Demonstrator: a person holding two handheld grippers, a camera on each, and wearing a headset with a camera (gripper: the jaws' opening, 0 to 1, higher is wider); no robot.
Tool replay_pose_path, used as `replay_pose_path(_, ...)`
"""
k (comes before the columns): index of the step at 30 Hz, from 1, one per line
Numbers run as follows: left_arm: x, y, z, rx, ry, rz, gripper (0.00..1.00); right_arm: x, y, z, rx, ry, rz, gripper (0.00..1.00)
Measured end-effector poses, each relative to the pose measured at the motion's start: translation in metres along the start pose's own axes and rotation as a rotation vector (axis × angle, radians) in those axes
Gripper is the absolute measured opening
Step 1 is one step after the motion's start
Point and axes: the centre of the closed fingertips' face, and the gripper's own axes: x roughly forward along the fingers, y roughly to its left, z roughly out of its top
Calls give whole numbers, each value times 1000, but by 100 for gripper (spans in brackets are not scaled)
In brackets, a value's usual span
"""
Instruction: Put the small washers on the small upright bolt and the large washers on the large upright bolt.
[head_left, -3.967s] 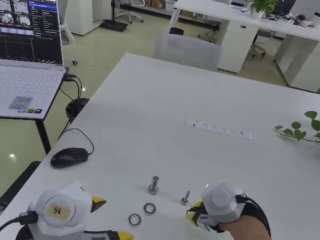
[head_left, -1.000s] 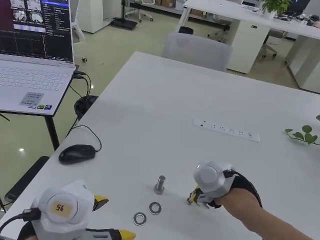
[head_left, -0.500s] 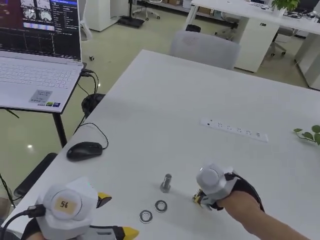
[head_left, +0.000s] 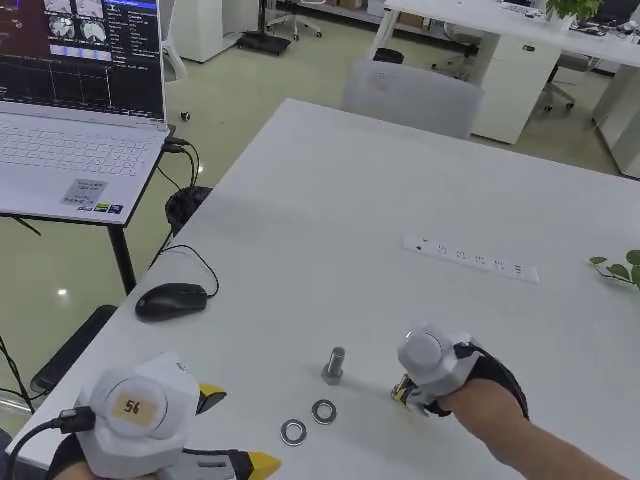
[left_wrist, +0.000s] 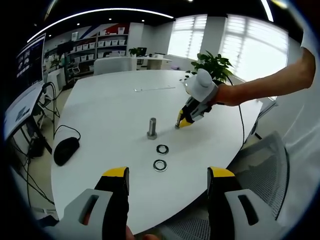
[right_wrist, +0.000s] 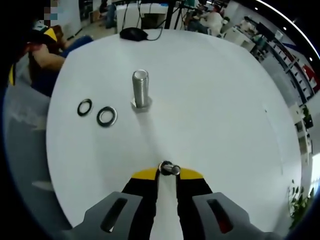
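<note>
While the right gripper (right_wrist: 168, 174) pinches the small silver bolt (right_wrist: 170, 168), best let go gently, keeping it upright; the left gripper (left_wrist: 167, 172) gapes wide, empty.

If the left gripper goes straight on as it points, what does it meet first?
Likely the nearer washer, lying ahead between the open jaws; the second washer and large bolt lie beyond. Height is unclear.

"56" on round yellow label (head_left: 132, 407) atop left gripper (head_left: 236, 431).
</note>
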Motion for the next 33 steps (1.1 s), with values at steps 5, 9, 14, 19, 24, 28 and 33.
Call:
replay_pose_path(5, 0, 0, 1, 1, -1, 1, 63, -10, -2, 3, 39, -33, 2, 18)
replay_pose_path(9, 0, 1, 1, 1, -5, 1, 63, -20, -5, 3, 45, -55, -6, 20)
replay_pose_path(14, 2, -3, 2, 4, -8, -6, 62, -34, -7, 0, 75, -90, -22, 21)
replay_pose_path(19, 4, -7, 4, 12, -11, -16, 62, -48, 3, -1, 129, -149, -14, 22)
replay_pose_path(24, 4, -9, 7, 19, -17, -23, 62, -54, 15, -6, 167, -195, 0, 24)
replay_pose_path(28, 4, -10, 7, 25, -19, -27, 62, -54, 28, -8, 193, -215, 18, 25)
replay_pose_path(33, 4, -12, 8, 30, -20, -30, 62, -49, 44, -4, 203, -226, 44, 25)
